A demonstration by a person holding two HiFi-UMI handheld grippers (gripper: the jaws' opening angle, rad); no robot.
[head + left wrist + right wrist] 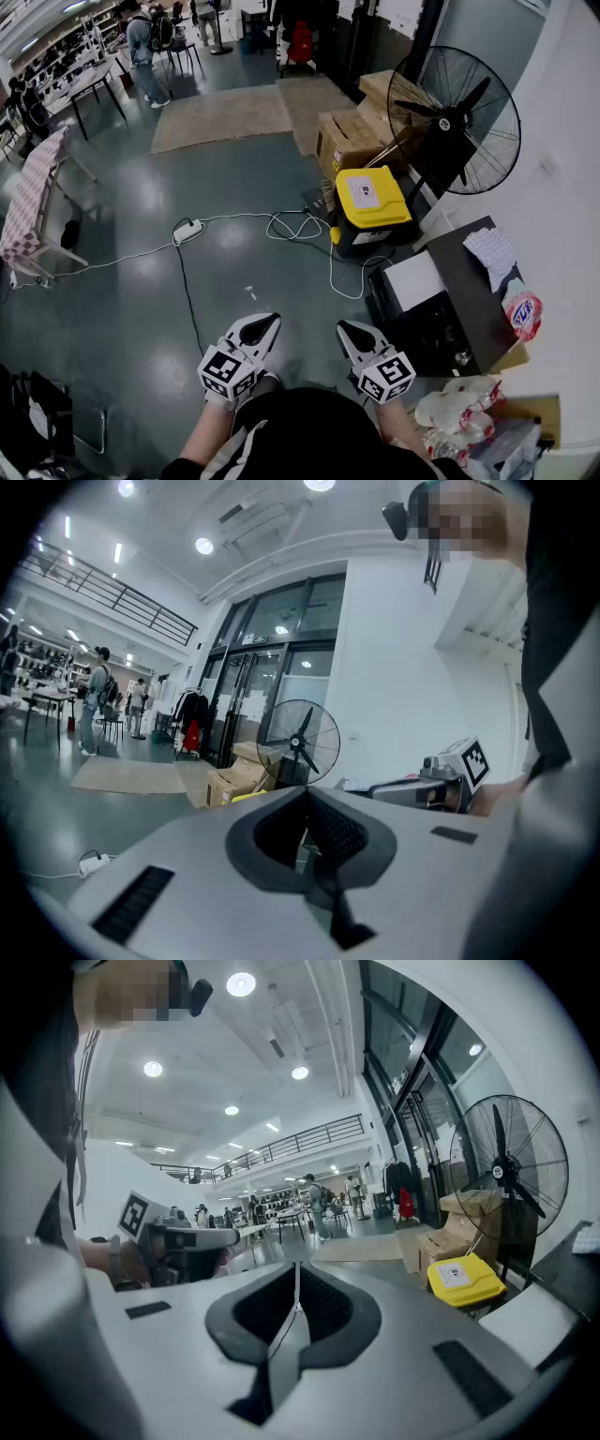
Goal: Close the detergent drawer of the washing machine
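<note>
A dark boxy machine (469, 305) with a white panel (413, 280) on its near side stands at the right by the wall; I cannot make out a detergent drawer on it. My left gripper (265, 323) and right gripper (349, 330) are held side by side over the floor, left of the machine and touching nothing. In the left gripper view the jaws (305, 803) are together with nothing between them, and the right gripper (450, 780) shows beside them. In the right gripper view the jaws (296, 1283) are together and empty too.
A tall black fan (455, 122) and a yellow-lidded bin (372, 199) stand ahead on the right, with cardboard boxes (352, 136) behind. A power strip (188, 228) and cables lie on the floor. White bags (459, 412) sit at the lower right.
</note>
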